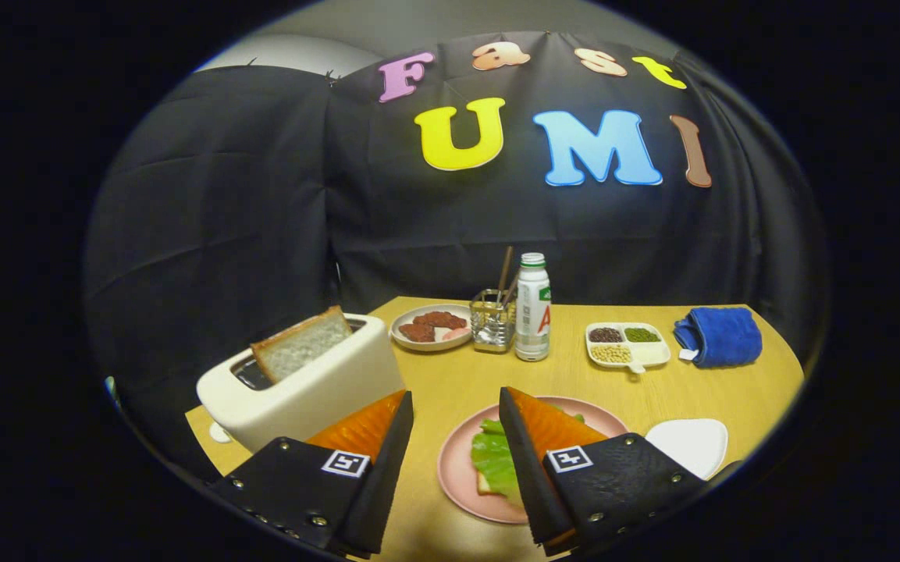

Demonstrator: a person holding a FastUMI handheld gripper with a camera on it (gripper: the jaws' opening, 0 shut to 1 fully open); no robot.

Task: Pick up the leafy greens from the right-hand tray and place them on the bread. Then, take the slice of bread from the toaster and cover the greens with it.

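The fingers (456, 406) stand wide apart, holding nothing. Leafy greens (495, 462) lie on bread on a pink plate (457, 476), partly behind the right finger. Ahead of the left finger, a slice of bread (303, 342) sticks up from the cream toaster (301, 390) on the table (450, 375).

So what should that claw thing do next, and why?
Probably swing toward the toaster and close on the bread slice sticking out of its slot. The leafy greens already lie on the bread on the pink plate, and the gripper is open and empty.
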